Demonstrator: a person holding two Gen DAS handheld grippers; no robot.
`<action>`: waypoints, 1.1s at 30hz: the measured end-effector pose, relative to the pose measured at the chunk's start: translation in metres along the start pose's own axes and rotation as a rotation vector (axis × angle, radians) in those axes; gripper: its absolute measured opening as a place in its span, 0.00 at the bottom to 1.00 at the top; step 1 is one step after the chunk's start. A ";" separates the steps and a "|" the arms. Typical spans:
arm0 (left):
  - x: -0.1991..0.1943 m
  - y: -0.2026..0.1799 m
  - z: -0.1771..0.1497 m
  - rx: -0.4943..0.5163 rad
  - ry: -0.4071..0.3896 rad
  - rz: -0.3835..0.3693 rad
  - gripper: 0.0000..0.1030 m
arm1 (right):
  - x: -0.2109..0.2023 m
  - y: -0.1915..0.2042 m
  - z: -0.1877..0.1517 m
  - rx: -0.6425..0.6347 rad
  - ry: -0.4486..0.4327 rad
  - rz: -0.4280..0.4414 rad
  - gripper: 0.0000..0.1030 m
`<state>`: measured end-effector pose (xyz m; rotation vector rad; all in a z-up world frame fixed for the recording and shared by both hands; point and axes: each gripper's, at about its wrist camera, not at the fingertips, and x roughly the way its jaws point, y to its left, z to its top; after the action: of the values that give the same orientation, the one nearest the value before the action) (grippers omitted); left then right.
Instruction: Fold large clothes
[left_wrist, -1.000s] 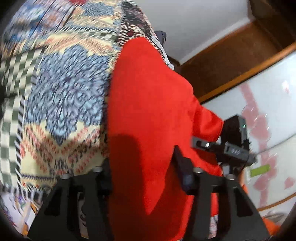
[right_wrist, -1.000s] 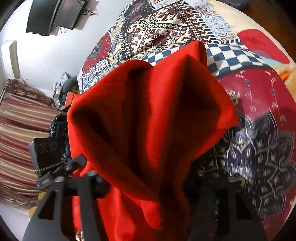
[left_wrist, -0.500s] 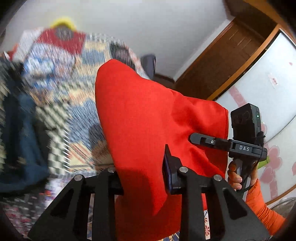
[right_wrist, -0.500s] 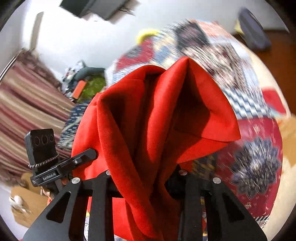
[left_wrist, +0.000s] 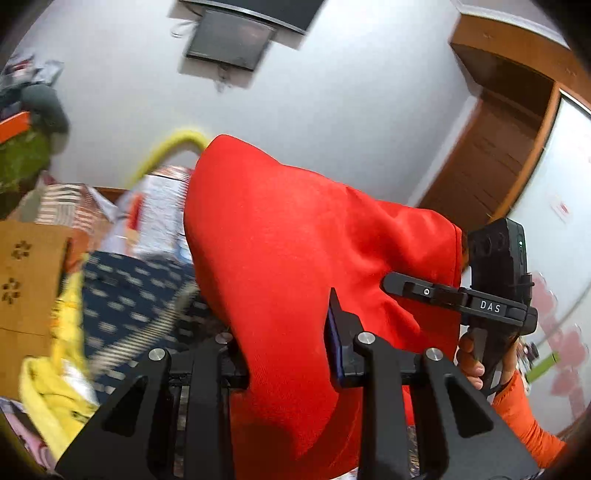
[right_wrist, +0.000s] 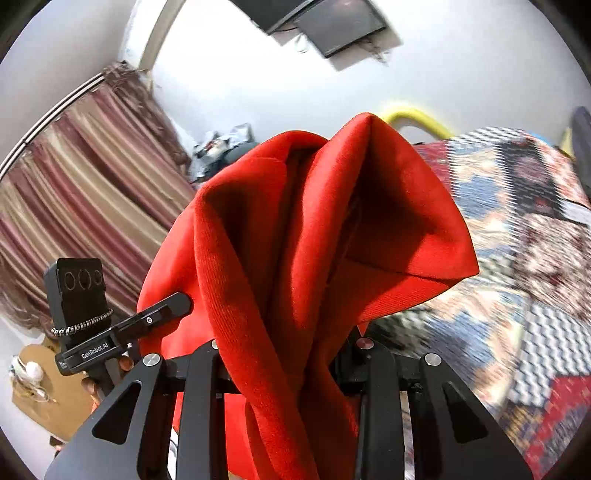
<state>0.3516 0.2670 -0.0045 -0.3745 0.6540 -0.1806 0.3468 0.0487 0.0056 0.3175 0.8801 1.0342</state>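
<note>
Left wrist view: the left gripper (left_wrist: 284, 354) clamps a soft red fleece garment (left_wrist: 295, 266). The right gripper (right_wrist: 291, 354) clamps another bunched edge; the limp cloth likely needs corner grips.

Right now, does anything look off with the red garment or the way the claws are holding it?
Nothing looks damaged. The red garment is bunched, not flat: in the right wrist view it falls in deep uneven folds through the right claw, with one flap jutting sideways. The left claw grips a smoother stretch. Both claws are shut on the cloth.
</note>
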 end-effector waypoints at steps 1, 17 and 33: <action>-0.005 0.018 0.004 -0.024 -0.004 0.014 0.28 | 0.014 0.006 0.005 -0.003 0.007 0.015 0.26; 0.021 0.164 -0.032 -0.158 0.078 0.219 0.56 | 0.185 -0.026 0.003 0.117 0.254 -0.014 0.42; -0.005 0.101 -0.035 0.034 0.051 0.379 0.73 | 0.101 0.018 0.009 -0.154 0.087 -0.276 0.71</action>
<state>0.3303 0.3507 -0.0672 -0.2086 0.7588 0.1598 0.3645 0.1446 -0.0260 0.0198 0.8888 0.8576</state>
